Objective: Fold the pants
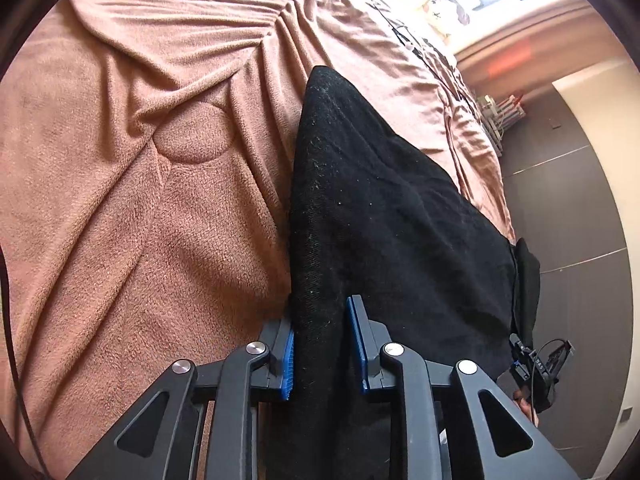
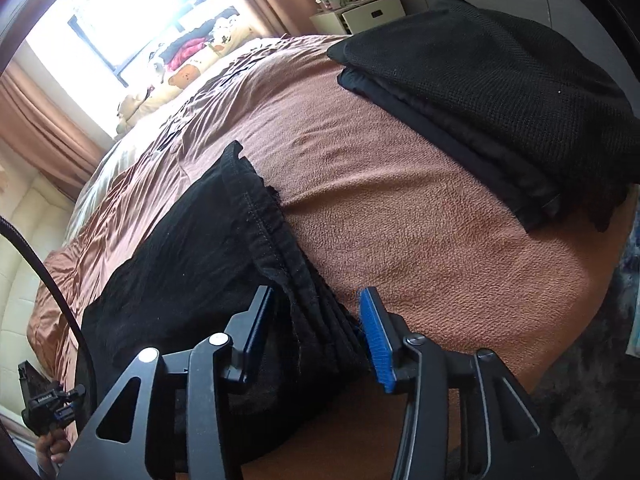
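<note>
Bedding fills both views: a brown fleece blanket covers the bed, creased into long folds in the left wrist view and lying smoother in the right wrist view. At the far end of the bed, under a bright window, lie cream pillows with a bear print and some red cloth. Dark floor tiles show beside the bed in the left wrist view.

Black pants lie along the blanket near the bed's edge. In the right wrist view their gathered, stitched waistband runs from the middle of the picture down toward the camera, with the rest of the fabric spreading off to the left. A separate stack of folded black clothes sits well apart from them, toward the upper right of that view, close to a white bedside unit.

The left tool has a raised ridge of the pants between its blue pads; the fabric touches the left pad, but whether both pads press on it I cannot tell. The right tool stands spread over the waistband end; the cloth lies between the jaws and reaches the blue pad on the right, while the other pad stands a little clear of it, so it is not pinching. Each view catches the opposite tool small at its edge, held in a hand, with a black cable arching above it in the right wrist view.
</note>
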Tool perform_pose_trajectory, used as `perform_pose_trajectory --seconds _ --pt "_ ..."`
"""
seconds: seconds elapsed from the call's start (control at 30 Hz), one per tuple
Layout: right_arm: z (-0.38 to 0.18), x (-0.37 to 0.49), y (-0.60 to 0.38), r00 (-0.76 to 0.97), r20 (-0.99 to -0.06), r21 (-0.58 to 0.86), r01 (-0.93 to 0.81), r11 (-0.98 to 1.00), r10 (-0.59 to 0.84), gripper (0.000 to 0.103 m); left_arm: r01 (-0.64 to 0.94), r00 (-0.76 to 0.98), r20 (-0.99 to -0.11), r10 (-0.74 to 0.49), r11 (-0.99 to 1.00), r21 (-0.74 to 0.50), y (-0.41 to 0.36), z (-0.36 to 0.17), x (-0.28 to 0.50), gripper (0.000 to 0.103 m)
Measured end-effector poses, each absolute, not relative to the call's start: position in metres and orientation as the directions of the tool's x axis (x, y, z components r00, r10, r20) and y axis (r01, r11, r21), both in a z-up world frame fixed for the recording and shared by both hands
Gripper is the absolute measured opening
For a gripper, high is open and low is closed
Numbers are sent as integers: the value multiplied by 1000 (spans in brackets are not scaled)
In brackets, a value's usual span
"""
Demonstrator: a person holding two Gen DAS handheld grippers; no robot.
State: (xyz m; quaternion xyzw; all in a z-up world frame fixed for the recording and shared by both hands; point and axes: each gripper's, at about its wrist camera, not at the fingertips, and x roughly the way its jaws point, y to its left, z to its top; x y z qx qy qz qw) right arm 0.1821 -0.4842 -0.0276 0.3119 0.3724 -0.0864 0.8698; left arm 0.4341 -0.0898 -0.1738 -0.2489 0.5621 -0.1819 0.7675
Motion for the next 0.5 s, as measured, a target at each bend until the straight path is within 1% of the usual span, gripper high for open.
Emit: perform_pose_trajectory --seconds 0.07,0.2,0.4,0.5 --pt "-34 186 -486 694 -712 484 375 790 107 45 10 304 -778 -550 818 -575 -92 -170 435 24" --pt "-41 185 -489 700 -701 510 355 783 139 45 3 298 -800 -522 838 -545 -97 -167 434 24" --pt "-43 184 -489 701 -699 505 343 792 142 45 64 324 -802 -503 857 -512 -110 -143 430 24" --pt "-45 183 -490 705 -694 512 341 788 146 45 81 324 -798 -509 855 -512 -114 -143 433 25"
